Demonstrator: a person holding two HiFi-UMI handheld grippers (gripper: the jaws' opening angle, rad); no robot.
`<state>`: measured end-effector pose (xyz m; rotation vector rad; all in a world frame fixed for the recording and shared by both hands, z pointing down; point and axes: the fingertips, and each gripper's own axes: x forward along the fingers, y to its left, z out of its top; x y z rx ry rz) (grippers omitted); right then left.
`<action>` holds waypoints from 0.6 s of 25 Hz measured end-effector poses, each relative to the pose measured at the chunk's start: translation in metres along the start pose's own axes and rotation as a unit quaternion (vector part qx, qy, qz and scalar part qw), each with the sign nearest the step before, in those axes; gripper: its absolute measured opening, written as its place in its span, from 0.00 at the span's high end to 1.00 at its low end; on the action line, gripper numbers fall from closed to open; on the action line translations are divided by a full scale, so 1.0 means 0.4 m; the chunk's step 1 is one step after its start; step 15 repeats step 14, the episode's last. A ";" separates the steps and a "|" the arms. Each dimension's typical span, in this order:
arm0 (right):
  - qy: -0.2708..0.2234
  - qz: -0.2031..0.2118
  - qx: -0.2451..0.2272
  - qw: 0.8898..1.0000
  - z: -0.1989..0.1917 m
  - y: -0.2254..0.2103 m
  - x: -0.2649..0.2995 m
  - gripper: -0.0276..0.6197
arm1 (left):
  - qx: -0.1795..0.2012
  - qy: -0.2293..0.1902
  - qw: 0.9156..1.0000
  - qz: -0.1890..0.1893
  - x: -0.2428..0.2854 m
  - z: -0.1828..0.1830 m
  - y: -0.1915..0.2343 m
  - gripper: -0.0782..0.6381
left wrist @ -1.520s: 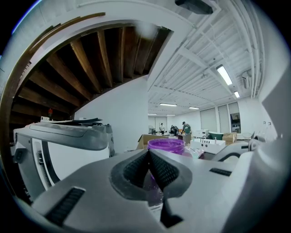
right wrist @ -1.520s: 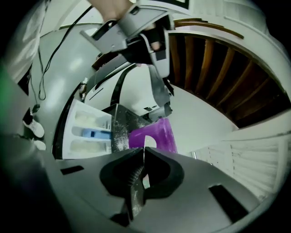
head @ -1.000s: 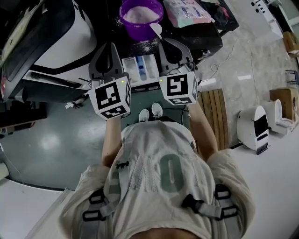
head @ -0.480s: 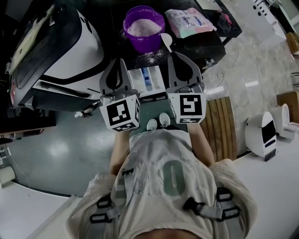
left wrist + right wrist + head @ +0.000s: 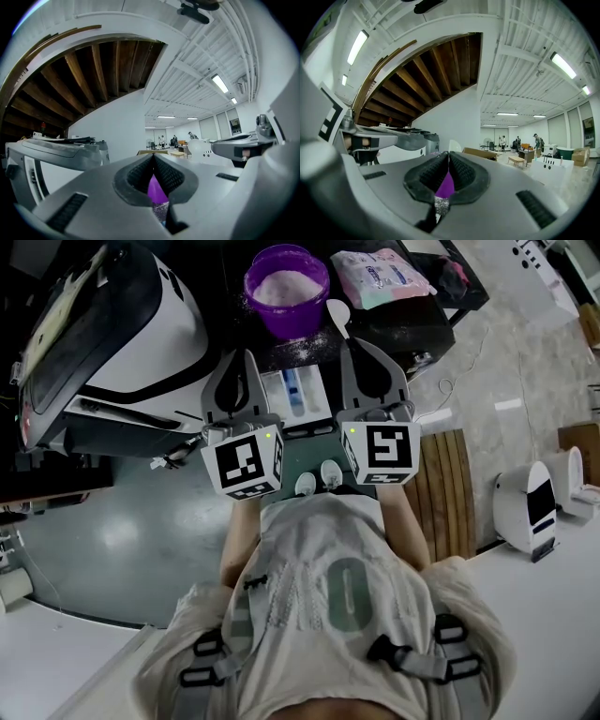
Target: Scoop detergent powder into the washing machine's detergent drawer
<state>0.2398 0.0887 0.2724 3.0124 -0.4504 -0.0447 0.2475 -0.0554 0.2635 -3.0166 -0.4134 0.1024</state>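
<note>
A purple bucket (image 5: 286, 287) of white powder stands on a black top behind the open white detergent drawer (image 5: 298, 395). That drawer juts from the black-and-white washing machine (image 5: 122, 334). My right gripper (image 5: 352, 341) is shut on the handle of a white spoon (image 5: 336, 313), whose bowl sits just right of the bucket; in the right gripper view the spoon bowl (image 5: 454, 145) peeks over the shut right gripper (image 5: 448, 157). My left gripper (image 5: 248, 357) hovers over the drawer's left side. In the left gripper view the left gripper (image 5: 153, 159) is shut with nothing in it.
A pink-and-green detergent bag (image 5: 380, 277) lies right of the bucket. Spilled powder (image 5: 302, 345) dusts the black top. A wooden slatted bench (image 5: 445, 484) and a white floor unit (image 5: 527, 504) stand to the right. The person's shoes (image 5: 319, 479) are below the drawer.
Both grippers have shifted slightly right and forward toward the bucket. The spoon stays in the right gripper, its bowl still beside the bucket.
</note>
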 end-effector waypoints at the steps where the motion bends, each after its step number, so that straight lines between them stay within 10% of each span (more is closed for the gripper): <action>1: 0.000 0.000 0.002 1.000 0.000 -0.001 0.000 0.94 | 0.000 0.001 1.000 0.000 0.001 0.000 -0.001 0.86; 15: -0.001 -0.001 0.002 1.000 0.002 -0.026 -0.002 0.94 | -0.001 0.005 1.000 0.004 0.012 -0.002 -0.008 0.86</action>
